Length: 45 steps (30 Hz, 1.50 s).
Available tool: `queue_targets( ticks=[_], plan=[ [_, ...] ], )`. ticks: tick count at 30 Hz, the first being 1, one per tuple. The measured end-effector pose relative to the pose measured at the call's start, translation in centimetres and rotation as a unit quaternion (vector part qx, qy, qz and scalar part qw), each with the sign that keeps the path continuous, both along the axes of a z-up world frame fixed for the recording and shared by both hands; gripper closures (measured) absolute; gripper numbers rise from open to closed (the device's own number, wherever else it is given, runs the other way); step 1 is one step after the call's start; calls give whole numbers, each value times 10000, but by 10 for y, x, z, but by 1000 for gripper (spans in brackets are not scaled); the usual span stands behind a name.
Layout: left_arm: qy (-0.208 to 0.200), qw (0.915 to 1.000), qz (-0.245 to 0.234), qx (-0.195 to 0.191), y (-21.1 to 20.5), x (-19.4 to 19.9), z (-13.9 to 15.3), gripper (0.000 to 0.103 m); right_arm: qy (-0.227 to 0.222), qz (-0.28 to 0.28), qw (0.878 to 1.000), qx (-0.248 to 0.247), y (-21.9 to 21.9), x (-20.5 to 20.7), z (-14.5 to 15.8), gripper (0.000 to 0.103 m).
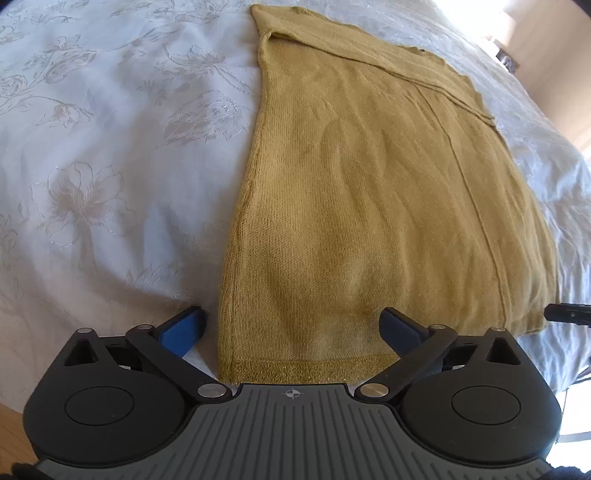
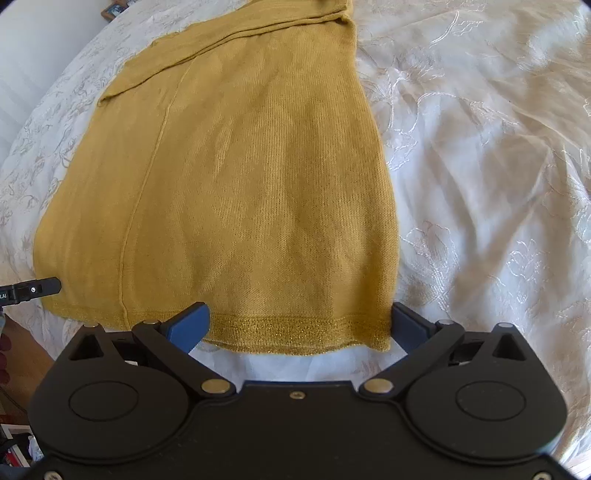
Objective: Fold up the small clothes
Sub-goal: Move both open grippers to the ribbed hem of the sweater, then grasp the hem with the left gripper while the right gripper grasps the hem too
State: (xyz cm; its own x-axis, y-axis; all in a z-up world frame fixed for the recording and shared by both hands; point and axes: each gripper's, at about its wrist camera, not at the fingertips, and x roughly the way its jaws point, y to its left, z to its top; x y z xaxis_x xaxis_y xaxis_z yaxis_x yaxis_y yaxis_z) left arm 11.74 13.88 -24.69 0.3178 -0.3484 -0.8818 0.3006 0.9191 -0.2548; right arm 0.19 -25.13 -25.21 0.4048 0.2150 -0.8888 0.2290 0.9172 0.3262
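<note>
A mustard-yellow knit garment lies flat on a white flowered bedspread, its glittery hem nearest the cameras. A folded band crosses its far end. My left gripper is open low over the hem's left corner, one blue finger off the cloth, the other over it. My right gripper is open over the hem's right corner, straddling it, with one finger just past the garment's side edge. Neither pinches fabric.
The bedspread spreads wide on both sides of the garment, creased on the right. Wooden floor shows past the bed's near edge. A small dark picture frame stands beyond the far side. A black tip of the other gripper pokes in at the edge.
</note>
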Motion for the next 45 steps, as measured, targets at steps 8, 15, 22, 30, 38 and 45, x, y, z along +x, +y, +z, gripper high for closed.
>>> queue_targets(
  ticks=[8,15,22,30,38,45],
  plan=[
    [20,9998,-174,-132,0,3,-3,1,-133,-262,9996,38,-10,-5,1,1],
    [265,9996,129,-1,-7,9,-15,1,-86,-441,9985,312,-18,1,-11,1],
    [163,9988,70,456,-22,4,-16,0,-122,-498,9974,502,-24,-2,-17,0],
    [-52,9993,189,329,-12,-13,-4,19,-263,-214,9982,487,-25,-8,-17,0],
    [-166,9998,-15,87,7,-21,9,41,-315,-254,9953,878,-39,-9,-18,0],
    [-89,10000,11,10,4,-14,7,44,-388,-384,9933,1021,-53,-17,-15,29]
  ],
)
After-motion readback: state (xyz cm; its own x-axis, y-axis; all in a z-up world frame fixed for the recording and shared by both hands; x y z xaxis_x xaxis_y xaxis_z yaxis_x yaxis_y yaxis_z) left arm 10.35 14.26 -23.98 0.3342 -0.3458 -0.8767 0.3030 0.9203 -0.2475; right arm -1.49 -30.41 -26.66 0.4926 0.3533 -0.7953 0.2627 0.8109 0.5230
